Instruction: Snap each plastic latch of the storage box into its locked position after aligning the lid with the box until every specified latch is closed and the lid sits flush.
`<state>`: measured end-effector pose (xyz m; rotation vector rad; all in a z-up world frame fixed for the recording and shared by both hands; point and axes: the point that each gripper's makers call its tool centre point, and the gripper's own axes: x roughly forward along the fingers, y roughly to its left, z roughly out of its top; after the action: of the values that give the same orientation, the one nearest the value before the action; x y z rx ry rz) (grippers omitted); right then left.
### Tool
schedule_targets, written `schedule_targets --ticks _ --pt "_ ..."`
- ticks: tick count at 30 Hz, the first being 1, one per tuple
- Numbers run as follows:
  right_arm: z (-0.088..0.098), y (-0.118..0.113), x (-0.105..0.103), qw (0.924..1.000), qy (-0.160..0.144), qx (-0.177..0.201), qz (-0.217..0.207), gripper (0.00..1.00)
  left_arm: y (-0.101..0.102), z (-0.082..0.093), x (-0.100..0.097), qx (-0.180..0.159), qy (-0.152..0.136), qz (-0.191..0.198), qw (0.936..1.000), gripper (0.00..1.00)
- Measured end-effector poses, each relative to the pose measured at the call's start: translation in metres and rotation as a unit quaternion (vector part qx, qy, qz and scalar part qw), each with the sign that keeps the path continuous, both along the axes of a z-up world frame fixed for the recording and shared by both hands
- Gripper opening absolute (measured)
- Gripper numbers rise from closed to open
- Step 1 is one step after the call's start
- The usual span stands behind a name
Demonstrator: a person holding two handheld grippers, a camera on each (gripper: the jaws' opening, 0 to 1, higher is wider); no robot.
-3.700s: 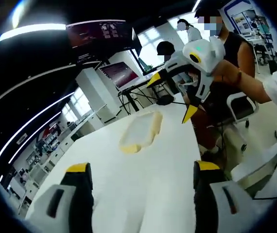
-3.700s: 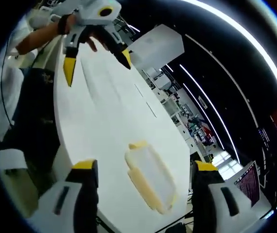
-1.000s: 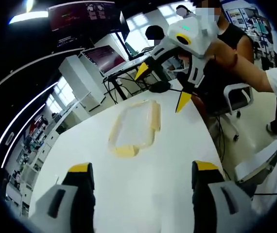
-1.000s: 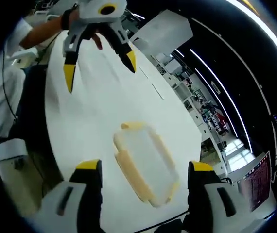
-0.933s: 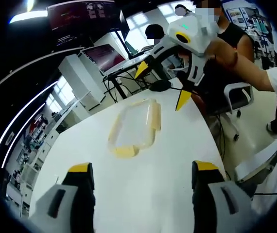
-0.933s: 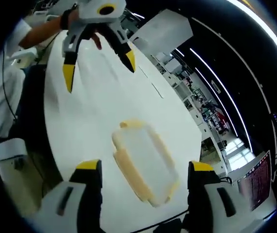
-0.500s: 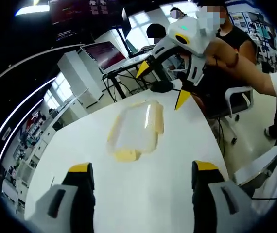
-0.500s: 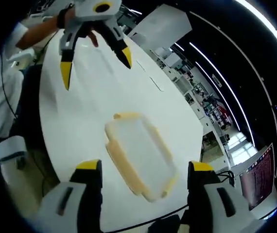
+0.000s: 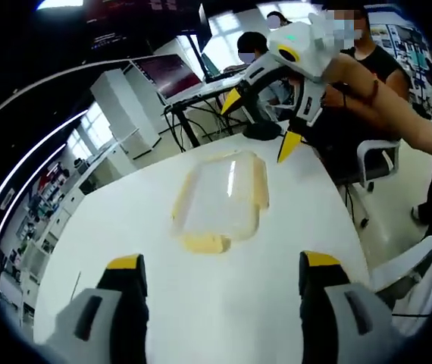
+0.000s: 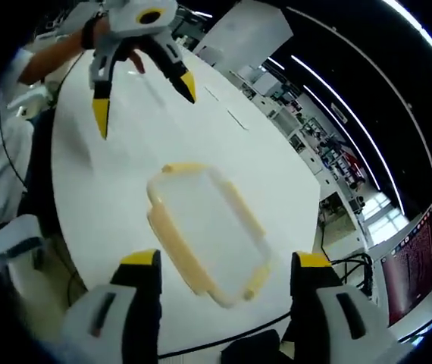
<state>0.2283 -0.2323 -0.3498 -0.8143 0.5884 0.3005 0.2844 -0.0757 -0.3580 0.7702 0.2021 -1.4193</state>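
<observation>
We note a broad white counter (image 9: 223,288) with a rounded edge. Beyond its far end stands a dark-framed desk (image 9: 201,95) carrying a tilted monitor screen (image 9: 169,73). A white office chair (image 9: 379,155) sits beside the counter's edge. A white rectangular pillar (image 9: 114,110) rises behind. Long ceiling light strips (image 10: 352,72) run overhead, and black cables (image 10: 352,269) hang past the counter's end.

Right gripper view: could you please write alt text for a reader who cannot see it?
A clear storage box with yellow latches lies on a white table, just beyond the right claw, whose jaws stand open. The left claw, also open, hovers above the table farther away, held by a person's hand.
</observation>
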Motion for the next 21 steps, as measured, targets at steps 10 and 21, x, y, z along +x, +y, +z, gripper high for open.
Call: schedule_targets --ticks 10,21 --pt "-0.005 -0.014 0.005 0.9998 0.017 0.008 -0.009 0.65 -0.003 -0.008 0.011 0.024 0.015 0.007 0.9996 0.82" --pt "-0.004 -0.019 0.013 0.9998 0.012 0.014 -0.002 0.62 -0.011 -0.011 0.02 0.03 0.037 0.019 0.9987 0.83"
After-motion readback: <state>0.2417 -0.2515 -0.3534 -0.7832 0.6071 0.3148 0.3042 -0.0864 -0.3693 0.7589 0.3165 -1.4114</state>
